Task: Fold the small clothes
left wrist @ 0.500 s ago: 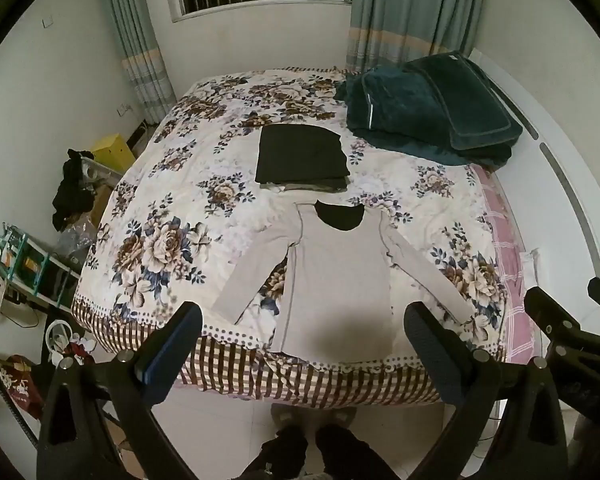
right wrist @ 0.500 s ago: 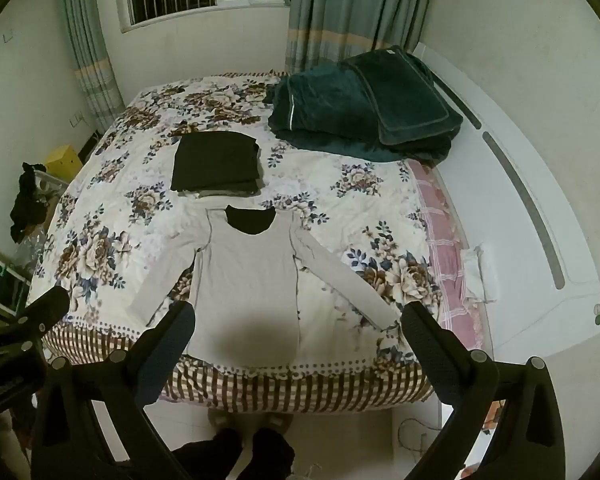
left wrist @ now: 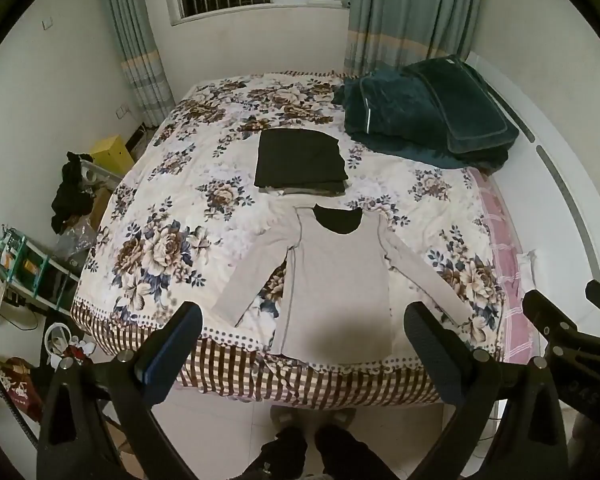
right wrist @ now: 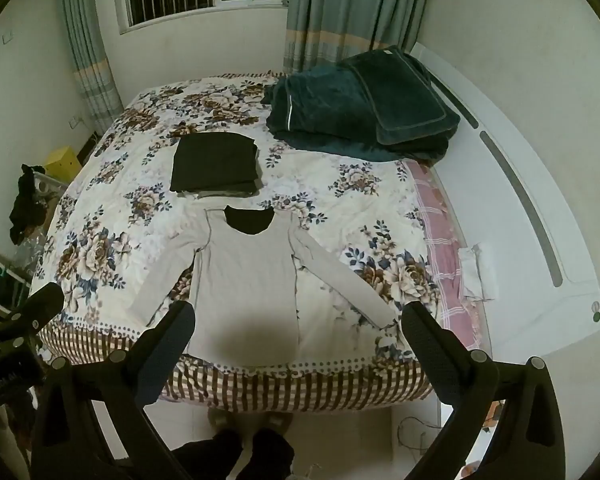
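A beige long-sleeved shirt [left wrist: 336, 276] lies spread flat, sleeves out, at the near edge of the floral bed [left wrist: 172, 216]; it also shows in the right wrist view [right wrist: 246, 280]. A folded dark garment [left wrist: 300, 164] lies on a stack just beyond its collar, also in the right wrist view [right wrist: 216, 168]. My left gripper [left wrist: 304, 344] is open and empty, held above the bed's near edge in front of the shirt's hem. My right gripper [right wrist: 298, 344] is open and empty at the same height, to the right of the left one.
A dark green blanket and pillow [left wrist: 424, 116] are piled at the far right of the bed. A white headboard ledge [right wrist: 540, 240] runs along the right. Clutter, a shelf [left wrist: 24, 264] and a yellow box [left wrist: 112, 156] stand left of the bed. The person's feet [left wrist: 312, 452] show below.
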Available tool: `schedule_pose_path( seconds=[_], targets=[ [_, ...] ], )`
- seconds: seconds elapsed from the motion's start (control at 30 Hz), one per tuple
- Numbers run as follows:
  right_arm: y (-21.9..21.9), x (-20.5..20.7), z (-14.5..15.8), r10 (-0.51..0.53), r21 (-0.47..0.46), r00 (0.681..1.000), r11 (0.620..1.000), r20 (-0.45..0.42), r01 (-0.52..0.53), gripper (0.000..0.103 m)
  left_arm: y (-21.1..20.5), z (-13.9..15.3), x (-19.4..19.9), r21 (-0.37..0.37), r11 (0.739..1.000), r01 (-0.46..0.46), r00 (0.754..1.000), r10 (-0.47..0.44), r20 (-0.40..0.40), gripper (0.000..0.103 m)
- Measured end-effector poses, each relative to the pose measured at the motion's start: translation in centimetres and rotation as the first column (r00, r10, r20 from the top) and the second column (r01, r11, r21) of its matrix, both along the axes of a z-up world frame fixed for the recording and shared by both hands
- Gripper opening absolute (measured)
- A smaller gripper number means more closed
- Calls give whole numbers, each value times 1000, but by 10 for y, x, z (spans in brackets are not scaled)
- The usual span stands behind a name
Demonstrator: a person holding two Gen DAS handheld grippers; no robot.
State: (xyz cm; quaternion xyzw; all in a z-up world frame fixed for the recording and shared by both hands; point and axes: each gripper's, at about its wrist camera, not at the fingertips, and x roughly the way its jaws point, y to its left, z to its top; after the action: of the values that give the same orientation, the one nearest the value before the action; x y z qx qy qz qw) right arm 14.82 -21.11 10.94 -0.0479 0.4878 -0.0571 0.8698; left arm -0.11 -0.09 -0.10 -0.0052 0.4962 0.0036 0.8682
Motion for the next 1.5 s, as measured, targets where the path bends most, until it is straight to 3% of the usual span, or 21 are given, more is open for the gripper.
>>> schedule_pose_path(
  seconds=[1.03,1.5],
  targets=[
    [2,-1,9,0,0,1000,1000,12,0,103,2,1,-1,-10,1000,4,1000,-4,12,103],
    [0,-2,13,2,0,1000,1000,17,-2,103,-2,15,8,-10,1000,3,1000,-3,14,103]
  ],
)
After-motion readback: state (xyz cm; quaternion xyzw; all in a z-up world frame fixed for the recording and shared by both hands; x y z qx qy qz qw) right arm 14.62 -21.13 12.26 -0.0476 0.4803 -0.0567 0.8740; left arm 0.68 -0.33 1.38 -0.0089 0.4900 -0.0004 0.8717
